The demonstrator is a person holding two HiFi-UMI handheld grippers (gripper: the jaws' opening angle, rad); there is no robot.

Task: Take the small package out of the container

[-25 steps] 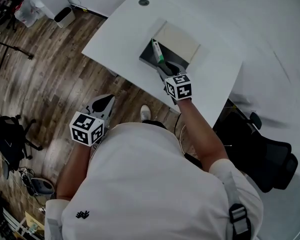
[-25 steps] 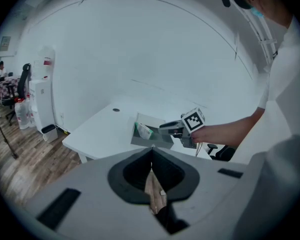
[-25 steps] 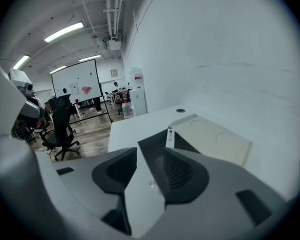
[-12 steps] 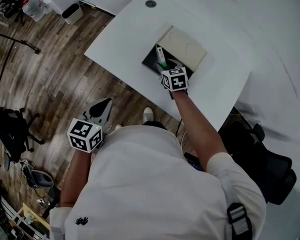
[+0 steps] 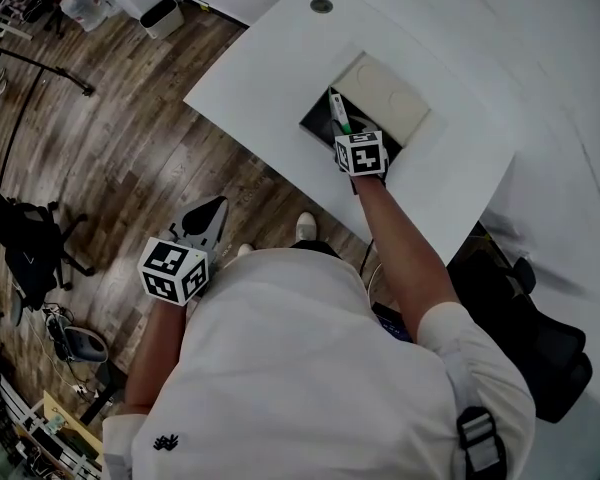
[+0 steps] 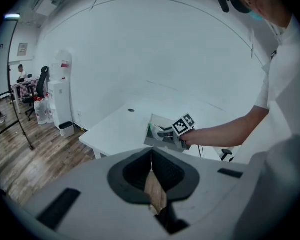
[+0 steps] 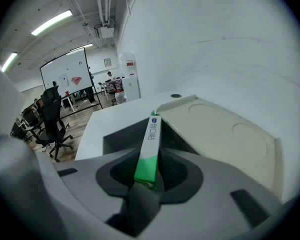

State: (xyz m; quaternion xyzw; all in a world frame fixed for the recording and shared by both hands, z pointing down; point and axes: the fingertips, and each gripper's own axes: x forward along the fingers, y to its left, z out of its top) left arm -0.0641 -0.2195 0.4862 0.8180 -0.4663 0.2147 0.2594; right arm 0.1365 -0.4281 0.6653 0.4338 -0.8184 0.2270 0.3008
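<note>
The small package is a slim white-and-green box standing on edge in the dark open container set in the white table. My right gripper reaches over the container's near side. In the right gripper view its jaws are closing, and the pads press on both sides of the package's green end. The box's white end points out over the container. My left gripper hangs over the wooden floor, away from the table, shut with nothing in it.
The container's cream lid lies flipped open on the far side. The white table has a round cable hole. A black office chair stands at the right, and a white bin stands on the floor.
My right gripper has moved forward over the container and come up around the package's near end. The left gripper has stayed low over the floor.
</note>
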